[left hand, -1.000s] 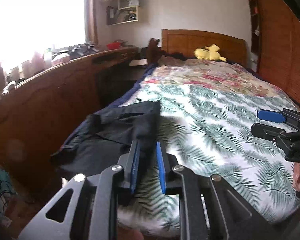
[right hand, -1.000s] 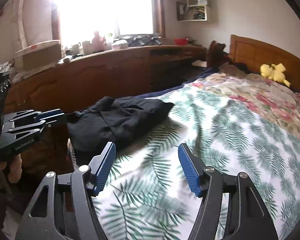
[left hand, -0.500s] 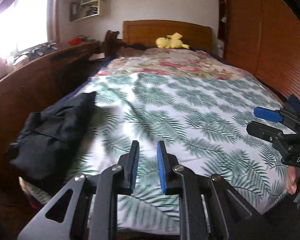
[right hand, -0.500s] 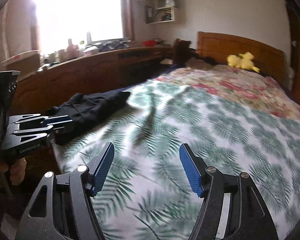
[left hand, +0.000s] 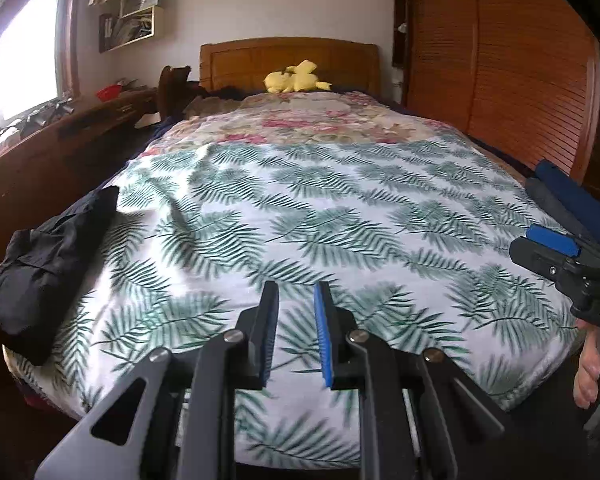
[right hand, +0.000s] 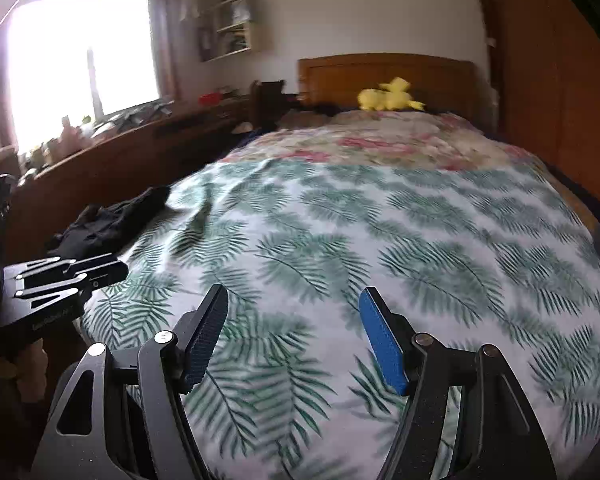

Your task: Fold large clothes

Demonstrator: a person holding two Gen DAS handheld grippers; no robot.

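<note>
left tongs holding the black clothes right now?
No. The left tongs hang empty over the leaf-print blanket, while the black clothes lie apart at the bed's left edge.

Wide open room over the leaf-print blanket; blocked at left edge by black clothes and wooden desk, far end by yellow toy, right by wardrobe

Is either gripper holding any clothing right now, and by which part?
Nothing is held. The left gripper and right gripper are both empty; the black garment lies untouched on the bed.
</note>
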